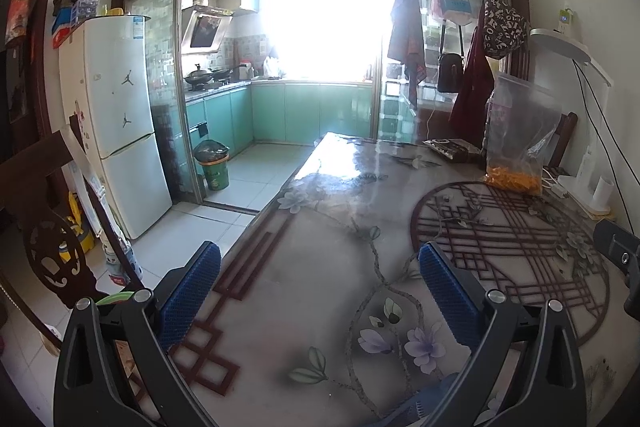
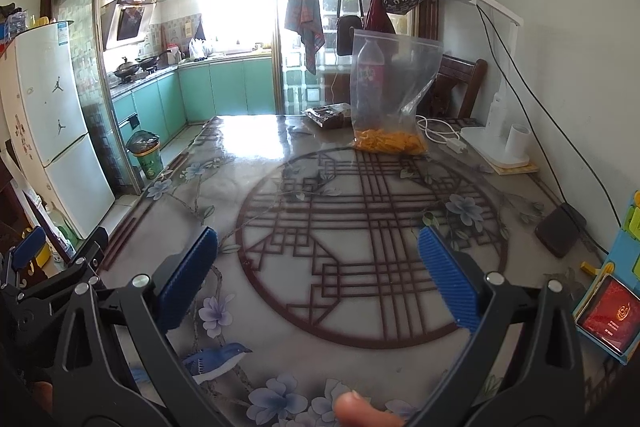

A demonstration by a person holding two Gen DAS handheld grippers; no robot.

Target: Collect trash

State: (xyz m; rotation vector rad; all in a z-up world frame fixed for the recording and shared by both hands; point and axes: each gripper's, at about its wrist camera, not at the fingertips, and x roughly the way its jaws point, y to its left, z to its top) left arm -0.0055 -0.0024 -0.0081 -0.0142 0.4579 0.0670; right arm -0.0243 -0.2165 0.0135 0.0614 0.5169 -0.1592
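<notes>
Hovering over the table [image 2: 248, 147], the right gripper [image 2: 316, 267] has its blue fingers spread wide with nothing between them, and the left gripper [image 1: 320, 291] is spread wide and empty too. Both are at the near end of the table. A clear plastic bag [image 2: 394, 87] with orange scraps at its bottom stands upright at the far end of the table, a plastic bottle [image 2: 370, 67] behind it. A dark packet [image 2: 328, 115] lies just left of the bag. A white desk lamp [image 2: 496, 131] stands to the right of the bag

Home dining area, fridge [image 1: 120, 115], probably stove [image 2: 132, 69], floral table [image 2: 320, 195]
</notes>
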